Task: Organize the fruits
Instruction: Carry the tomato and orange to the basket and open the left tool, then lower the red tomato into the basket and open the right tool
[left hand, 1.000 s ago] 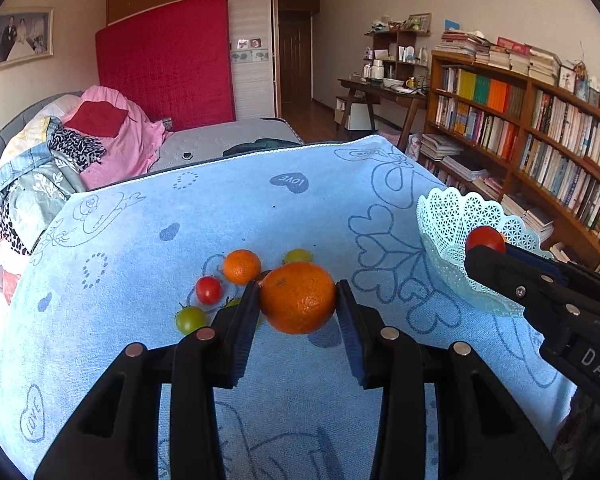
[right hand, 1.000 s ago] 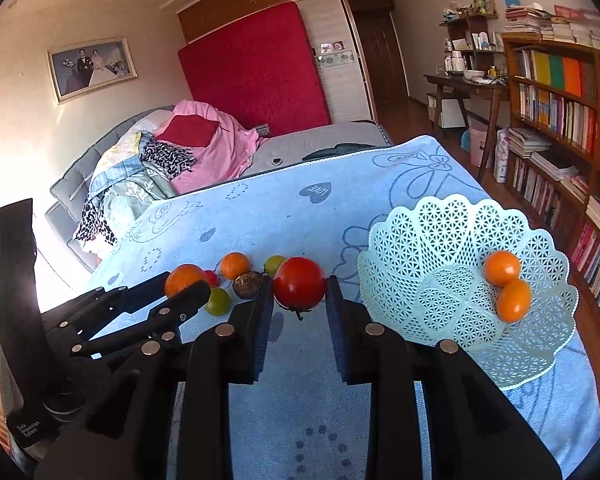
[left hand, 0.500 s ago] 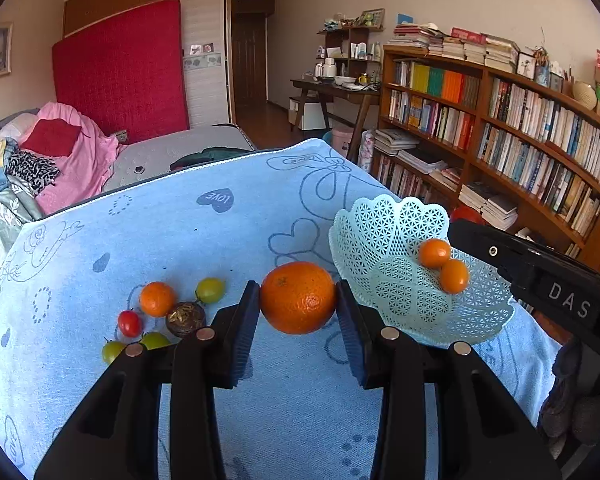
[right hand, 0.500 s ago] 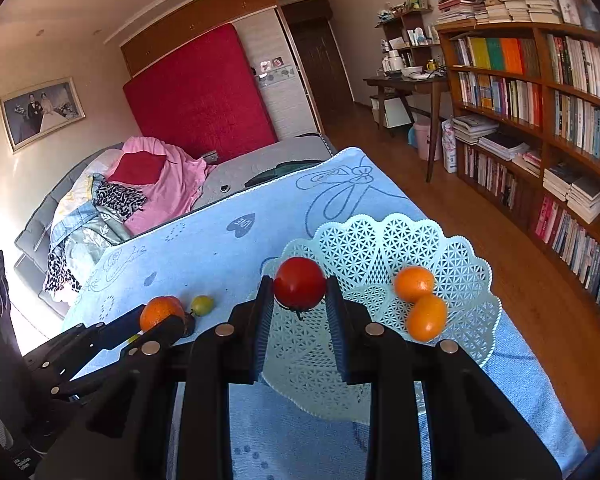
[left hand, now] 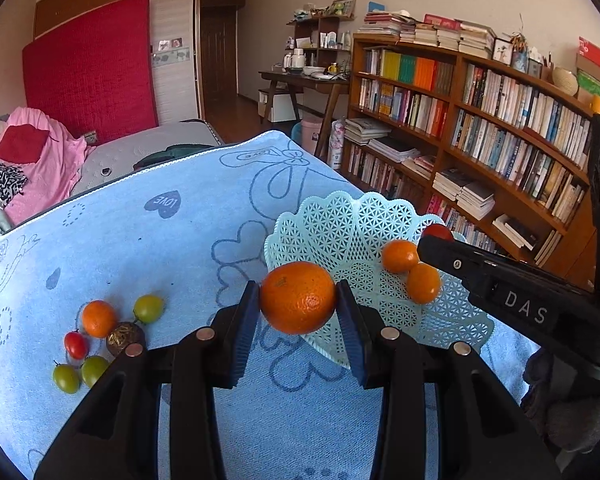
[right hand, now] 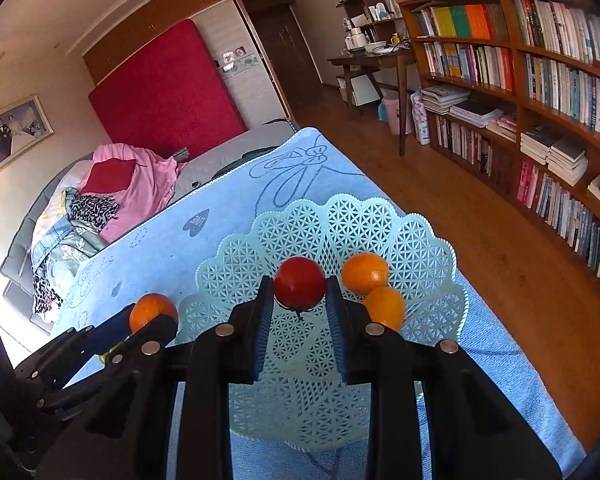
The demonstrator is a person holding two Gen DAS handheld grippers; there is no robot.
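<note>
Both grippers are now reaching the basket [right hand: 420,240], whereas a second ago we were carrying the fruit over the loose pile with the basket off to one side. We are holding the large orange [left hand: 298,298] clamped between the pads of the left gripper [left hand: 298,316], just at the basket's near rim. We are pinching the red tomato [right hand: 300,288] in the narrowly closed right gripper [right hand: 300,300], hanging over the basket's middle.

Two small oranges [right hand: 374,284] are already lying in the basket, touching each other, so we are judging the sorting well under way but not finished. Counting the two fruits we are carrying, that is four at the basket.

On the blue towel [left hand: 160,248] six pieces are waiting in the loose pile [left hand: 104,336]: one small orange, one little red tomato, three green ones and one dark brown round thing that we cannot identify.
</note>
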